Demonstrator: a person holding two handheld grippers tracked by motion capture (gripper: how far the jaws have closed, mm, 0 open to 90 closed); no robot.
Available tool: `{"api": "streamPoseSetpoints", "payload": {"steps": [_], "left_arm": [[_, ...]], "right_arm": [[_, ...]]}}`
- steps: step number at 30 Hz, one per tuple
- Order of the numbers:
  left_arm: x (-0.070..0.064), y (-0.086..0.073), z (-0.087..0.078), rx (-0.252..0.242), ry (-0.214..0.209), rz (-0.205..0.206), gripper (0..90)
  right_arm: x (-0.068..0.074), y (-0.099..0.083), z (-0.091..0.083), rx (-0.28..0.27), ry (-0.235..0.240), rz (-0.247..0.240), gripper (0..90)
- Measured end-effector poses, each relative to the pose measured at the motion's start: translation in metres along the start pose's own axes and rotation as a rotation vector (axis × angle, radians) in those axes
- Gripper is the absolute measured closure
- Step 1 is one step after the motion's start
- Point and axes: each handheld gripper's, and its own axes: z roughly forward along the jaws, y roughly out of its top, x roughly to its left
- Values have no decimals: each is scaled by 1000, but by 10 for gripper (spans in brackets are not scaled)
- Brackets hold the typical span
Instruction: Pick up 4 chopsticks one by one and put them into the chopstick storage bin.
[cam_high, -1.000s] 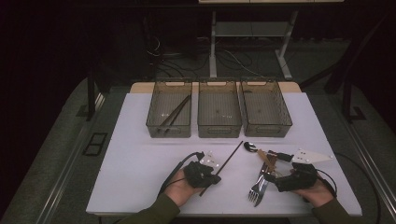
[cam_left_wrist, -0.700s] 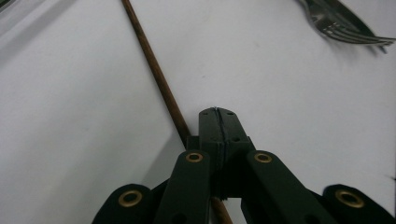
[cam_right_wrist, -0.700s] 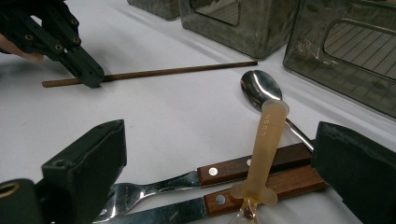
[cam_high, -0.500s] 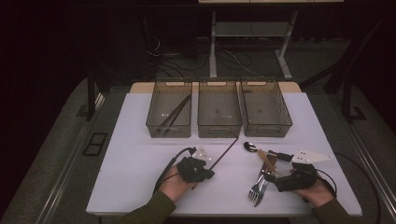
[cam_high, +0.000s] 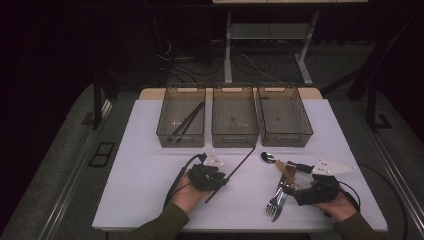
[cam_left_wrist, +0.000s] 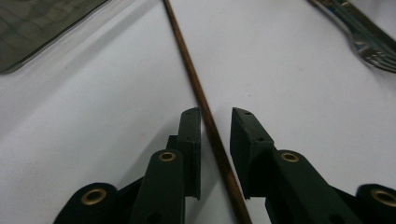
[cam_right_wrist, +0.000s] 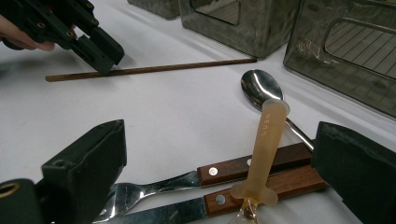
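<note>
On the white table (cam_high: 150, 150), the left gripper (cam_high: 220, 179) sits at about 7 o'clock of the table's middle, held low in the left hand (cam_high: 189, 192) with the forearm coming in from the bottom edge and the tool aimed toward 1 o'clock. In the left gripper view its jaws stand slightly apart, one on each side of a thin brown chopstick (cam_left_wrist: 201, 100) that lies flat on the table; whether either jaw touches the stick is hard to tell. The chopstick runs diagonally toward 1 o'clock, its far tip ending near the front wall of the middle bin (cam_high: 235, 137). Three clear bins stand in a row at 12 o'clock; the left bin (cam_high: 165, 131) holds what look like more chopsticks. At about 4 o'clock the right hand (cam_high: 340, 205) rests on the table holding the right gripper (cam_high: 295, 192), which points toward 9 o'clock with its jaws spread wide around a pile of cutlery: wood-handled forks (cam_right_wrist: 243, 170), a metal spoon (cam_right_wrist: 260, 87), and a translucent amber-handled utensil (cam_right_wrist: 261, 154) lying across them.
</note>
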Motion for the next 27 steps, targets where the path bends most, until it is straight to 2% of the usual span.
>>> {"api": "streamPoseSetpoints", "payload": {"steps": [3,6,10,13,19,27], "left_arm": [[-2,0,4,0,-5,-8,728],[-3,0,4,12,11,19,741],[-5,-1,5,7,31,31,778],[-5,-1,5,8,29,34,817],[-5,1,5,15,34,41,830],[-4,1,4,14,40,22,844]], "right_arm": [[0,0,0,0,1,0,36],[0,0,0,0,1,1,36],[0,0,0,0,1,1,36],[0,0,0,0,1,1,36],[0,0,0,0,1,2,36],[0,0,0,0,2,1,36]]}}
